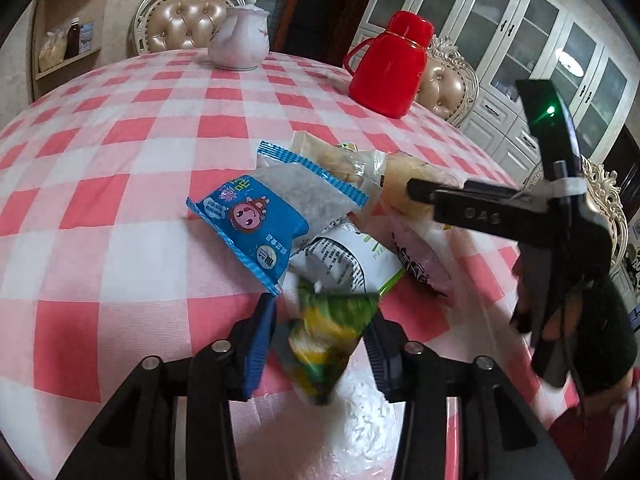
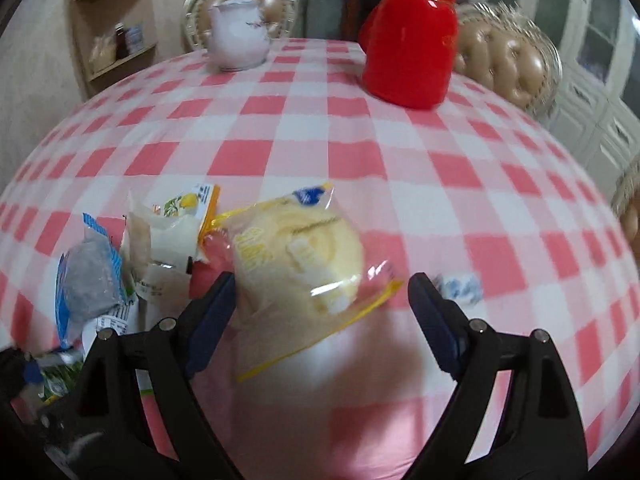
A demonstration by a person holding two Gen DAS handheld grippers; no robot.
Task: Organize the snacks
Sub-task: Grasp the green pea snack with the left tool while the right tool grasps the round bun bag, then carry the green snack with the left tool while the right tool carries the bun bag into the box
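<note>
In the left wrist view, the left tongs fill the bottom of the frame with a green and yellow packet between their blue pads. The packet is blurred, and whether the pads press it or only flank it I cannot tell. Just above, at frame centre, lies a heap of snacks on the checked surface: a blue packet on top, a white printed packet under it, and a clear-wrapped pastry behind. From the right edge the right tongs reach in over the pastry, held by a dark-gloved hand. A white teapot and a red flask stand at the top.

In the right wrist view, the right tongs stand wide apart at the bottom, with a yellow wrapped cake lying between them; the right pad is clear of it, so it is not gripped. The heap sits at the lower left.

These snacks look light and soft, in slippery, crinkly film. The cake would likely crush under a hard squeeze, so a gentle hold across its middle, or on the sealed edge, seems best.
</note>
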